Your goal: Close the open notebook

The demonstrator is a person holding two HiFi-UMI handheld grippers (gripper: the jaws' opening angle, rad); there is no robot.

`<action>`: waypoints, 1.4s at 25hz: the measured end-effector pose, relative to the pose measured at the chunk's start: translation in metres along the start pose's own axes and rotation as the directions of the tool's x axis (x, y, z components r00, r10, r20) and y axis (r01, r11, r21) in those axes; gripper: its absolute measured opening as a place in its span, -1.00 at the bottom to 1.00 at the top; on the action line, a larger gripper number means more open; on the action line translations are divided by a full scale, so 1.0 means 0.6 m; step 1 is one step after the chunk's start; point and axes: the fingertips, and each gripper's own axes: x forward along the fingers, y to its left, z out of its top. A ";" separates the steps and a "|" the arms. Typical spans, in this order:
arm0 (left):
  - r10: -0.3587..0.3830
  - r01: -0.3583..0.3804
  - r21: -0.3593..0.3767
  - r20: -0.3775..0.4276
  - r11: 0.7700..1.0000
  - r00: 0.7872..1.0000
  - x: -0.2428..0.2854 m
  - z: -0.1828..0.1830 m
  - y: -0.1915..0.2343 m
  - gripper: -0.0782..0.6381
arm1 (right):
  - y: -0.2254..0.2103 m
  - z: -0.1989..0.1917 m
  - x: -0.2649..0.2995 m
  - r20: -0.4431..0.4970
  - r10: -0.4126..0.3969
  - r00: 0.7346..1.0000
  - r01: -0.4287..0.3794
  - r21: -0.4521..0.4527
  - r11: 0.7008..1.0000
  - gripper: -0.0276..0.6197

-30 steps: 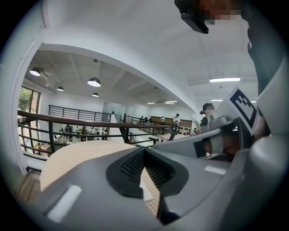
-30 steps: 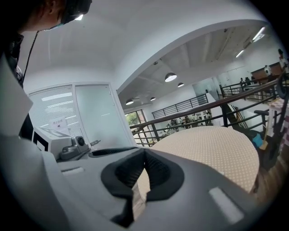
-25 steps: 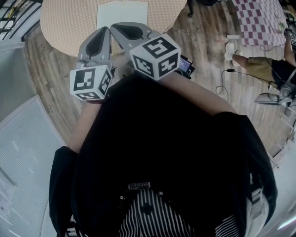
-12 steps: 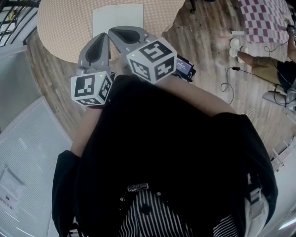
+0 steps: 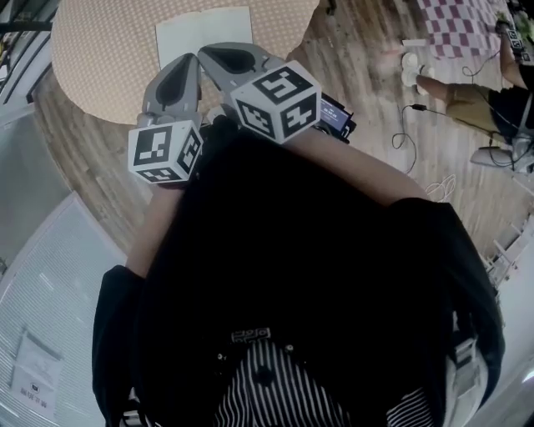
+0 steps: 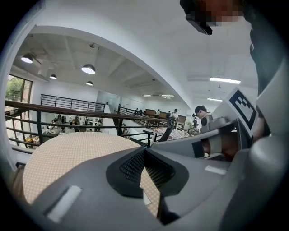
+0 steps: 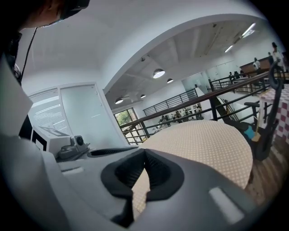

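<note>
At the far left a pale ribbed panel (image 5: 50,283) stands beside the wooden floor (image 5: 92,175). Above it in the head view the round bench (image 5: 100,50), covered in a tan dotted cloth, fills the upper left corner. The notebook (image 5: 204,35) lies flat on that bench, near the edge closest to the person; it shows as one plain pale rectangle, and whether its cover is folded over cannot be told.

The left hand-held gripper (image 6: 144,149) is held out in front of the person's chest and points toward the bench. Its jaws are pressed together at the tips with nothing between them, and its marker cube (image 5: 164,150) sits low against the person's black top (image 5: 317,267).

The right hand-held gripper (image 7: 144,150) is just beside it, nearly side by side. Its jaws are likewise pressed together and empty; its own cube (image 5: 277,102) stands higher in the head view. From the head view its tip overlaps the notebook's near edge, though whether it touches the page cannot be told.

Just right of that cube is a small device with a lit blue screen (image 5: 336,117). Further right a black cable (image 5: 405,138) trails over the floorboards; white shoes (image 5: 410,68) and another person's leg (image 5: 455,96) lie beyond it. A checked cloth (image 5: 455,25) occupies the upper right corner.
</note>
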 end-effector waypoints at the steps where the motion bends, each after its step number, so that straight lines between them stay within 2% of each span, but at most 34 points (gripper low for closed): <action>1: -0.016 0.016 0.006 0.005 1.000 1.000 0.007 0.008 0.000 -0.79 | -0.004 0.007 -0.001 0.005 -0.010 1.000 0.010 0.001 1.000 -0.91; 5: -0.069 0.067 0.046 0.030 0.997 0.997 0.011 0.051 0.024 -0.79 | 0.006 0.042 0.016 0.038 -0.052 0.998 0.053 -0.020 0.998 -0.91; 12: -0.128 0.126 0.050 0.034 0.991 0.991 0.029 0.092 0.072 -0.79 | 0.007 0.088 0.060 0.063 -0.124 0.990 0.125 -0.021 0.992 -0.91; 18: -0.195 0.194 0.033 0.031 0.980 0.980 0.020 0.084 0.108 -0.79 | 0.024 0.083 0.092 0.066 -0.180 0.981 0.182 -0.020 0.983 -0.91; 23: -0.248 0.248 0.011 0.000 0.969 0.969 0.021 0.066 0.115 -0.79 | 0.019 0.066 0.104 0.031 -0.221 0.975 0.220 0.010 0.975 -0.91; 28: -0.301 0.301 0.005 -0.016 0.954 0.954 0.059 0.059 0.121 -0.79 | -0.018 0.068 0.119 0.023 -0.264 0.964 0.263 0.036 0.964 -0.91; 35: -0.302 0.303 -0.007 -0.068 0.953 0.951 0.101 0.050 0.139 -0.79 | -0.055 0.069 0.146 -0.010 -0.259 0.966 0.259 0.073 0.963 -0.91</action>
